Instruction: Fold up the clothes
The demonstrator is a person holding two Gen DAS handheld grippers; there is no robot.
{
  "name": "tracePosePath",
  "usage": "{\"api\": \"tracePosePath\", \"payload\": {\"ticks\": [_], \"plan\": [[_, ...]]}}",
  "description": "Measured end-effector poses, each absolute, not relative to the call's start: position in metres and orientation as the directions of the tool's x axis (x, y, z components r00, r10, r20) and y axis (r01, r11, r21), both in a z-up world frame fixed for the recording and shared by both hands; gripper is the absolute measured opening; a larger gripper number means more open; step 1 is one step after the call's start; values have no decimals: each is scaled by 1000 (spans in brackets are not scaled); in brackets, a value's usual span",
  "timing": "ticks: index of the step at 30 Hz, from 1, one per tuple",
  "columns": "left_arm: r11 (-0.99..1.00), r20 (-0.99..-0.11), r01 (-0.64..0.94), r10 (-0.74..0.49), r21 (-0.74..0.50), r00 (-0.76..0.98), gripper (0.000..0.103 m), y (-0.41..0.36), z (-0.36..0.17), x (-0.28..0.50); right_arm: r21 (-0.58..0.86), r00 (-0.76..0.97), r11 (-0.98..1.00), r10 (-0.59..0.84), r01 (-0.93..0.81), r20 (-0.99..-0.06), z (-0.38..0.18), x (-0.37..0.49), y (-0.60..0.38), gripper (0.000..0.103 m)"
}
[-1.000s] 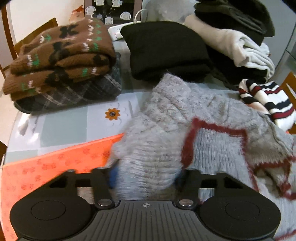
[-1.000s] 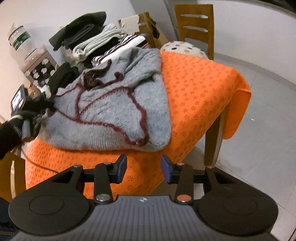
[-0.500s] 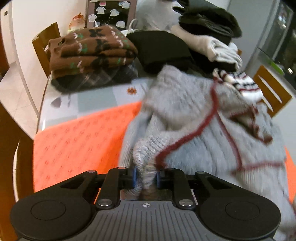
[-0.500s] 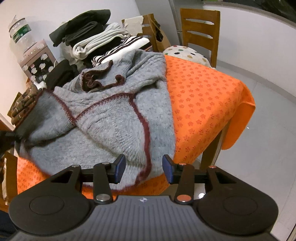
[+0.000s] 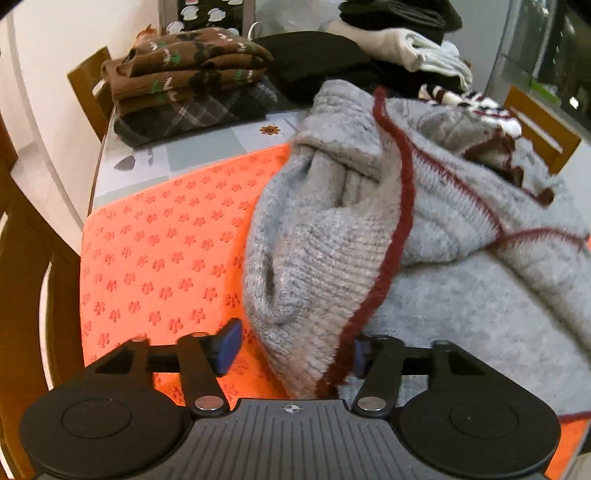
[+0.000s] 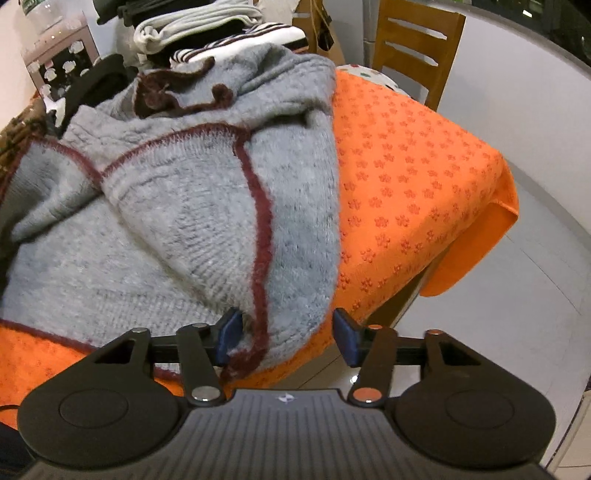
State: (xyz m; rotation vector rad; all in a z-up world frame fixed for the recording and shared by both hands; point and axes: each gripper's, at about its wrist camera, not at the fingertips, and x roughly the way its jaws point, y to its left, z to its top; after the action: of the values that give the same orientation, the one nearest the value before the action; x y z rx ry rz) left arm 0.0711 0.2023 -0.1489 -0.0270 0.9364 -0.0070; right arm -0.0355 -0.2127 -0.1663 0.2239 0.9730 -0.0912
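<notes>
A grey knit sweater with dark red trim [image 5: 424,236] lies bunched on the orange flower-print cloth [image 5: 159,251]. In the left wrist view my left gripper [image 5: 295,349] is open, and the sweater's left hem corner lies loose between its blue pads [image 5: 228,343]. In the right wrist view the same sweater [image 6: 177,206] reaches the table's near edge. My right gripper [image 6: 284,338] is open around its lower right hem corner, with the trim between the fingers.
A folded brown patterned sweater on a plaid garment [image 5: 184,81] and a black folded garment [image 5: 314,62] sit at the back. A pile of light, dark and striped clothes [image 6: 214,29] lies behind the sweater. Wooden chairs [image 6: 413,48] stand beside the table. The orange cloth hangs over the right corner [image 6: 476,254].
My left gripper pulled the sweater's corner back toward the near table edge, then opened and let it go. My right gripper moved in around the right hem corner and opened wider.
</notes>
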Motion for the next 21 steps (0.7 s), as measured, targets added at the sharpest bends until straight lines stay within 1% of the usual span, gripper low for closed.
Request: {"api": "tracePosePath", "payload": {"ticks": [1, 2, 3, 4, 5, 6, 9, 14, 17, 21], "plan": [[1000, -806, -1, -7, -10, 592, 63, 201, -152, 71, 146, 560, 974, 24, 174, -828, -168, -35, -213, 34], [1000, -807, 3, 5, 8, 591, 60, 200, -155, 72, 142, 564, 974, 19, 175, -826, -168, -36, -213, 27], [1000, -804, 10, 9, 18, 595, 45, 199, -155, 72, 143, 574, 974, 16, 176, -819, -165, -37, -213, 16], [1000, -798, 18, 6, 22, 602, 25, 199, -154, 71, 144, 584, 974, 14, 177, -812, -163, -38, -214, 14], [999, -787, 18, 11, 27, 616, 15, 199, -151, 69, 145, 596, 973, 11, 178, -803, -160, -40, -215, 13], [999, -771, 7, 22, 34, 637, 12, 199, -144, 67, 148, 612, 973, 9, 179, -791, -155, -42, -216, 11], [998, -712, -32, 55, 46, 700, 9, 203, -122, 62, 144, 657, 973, -10, 180, -754, -135, -48, -218, 10], [996, -608, -83, 79, 22, 790, 8, 215, -75, 57, 150, 737, 973, -30, 177, -675, -93, -59, -218, 9], [997, -555, -83, 70, 2, 829, 8, 221, -47, 53, 153, 773, 975, -30, 163, -634, -67, -64, -217, 8], [998, -507, -64, 46, -18, 861, 8, 225, -19, 44, 130, 809, 982, -33, 135, -587, -35, -69, -211, 8]]}}
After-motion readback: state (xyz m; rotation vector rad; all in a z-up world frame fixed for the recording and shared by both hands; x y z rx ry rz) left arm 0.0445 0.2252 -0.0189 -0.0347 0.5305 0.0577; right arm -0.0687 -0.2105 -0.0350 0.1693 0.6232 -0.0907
